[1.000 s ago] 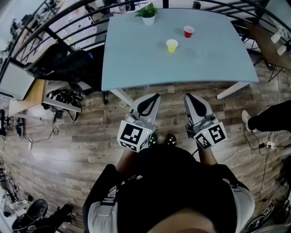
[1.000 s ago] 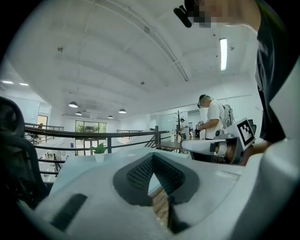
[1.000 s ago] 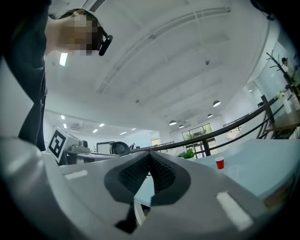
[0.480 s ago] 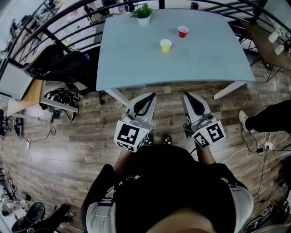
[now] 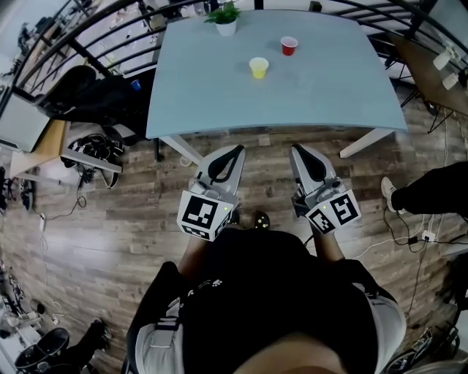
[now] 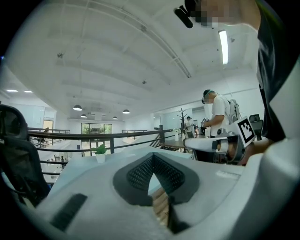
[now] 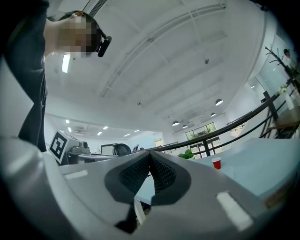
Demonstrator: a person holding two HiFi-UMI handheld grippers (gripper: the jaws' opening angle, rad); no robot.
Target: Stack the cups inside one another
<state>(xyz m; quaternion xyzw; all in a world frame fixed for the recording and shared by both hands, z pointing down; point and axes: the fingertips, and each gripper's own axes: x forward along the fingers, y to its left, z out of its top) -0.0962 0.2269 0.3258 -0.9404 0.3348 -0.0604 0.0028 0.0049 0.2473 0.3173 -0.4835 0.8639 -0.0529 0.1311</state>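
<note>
A yellow cup (image 5: pixel 258 67) and a red cup (image 5: pixel 289 45) stand upright and apart on the far half of the pale blue table (image 5: pixel 322 102). Both grippers hover side by side over the wooden floor, short of the table's near edge. My left gripper (image 5: pixel 238 150) is shut with nothing in it, as is my right gripper (image 5: pixel 298 150). In the left gripper view the jaws (image 6: pixel 153 156) meet at the tips. The right gripper view shows shut jaws (image 7: pixel 150 153) and the red cup (image 7: pixel 216 163) far off to the right.
A small potted plant (image 5: pixel 225 18) stands at the table's far edge. Black bags (image 5: pixel 95 91) and a shoe rack (image 5: pixel 91 153) lie left of the table. Another person's leg (image 5: pixel 431 188) and cables are at the right, and a railing runs behind.
Both grippers have drifted a little left and toward the table, still shut. The cups stay where they were on the table.
</note>
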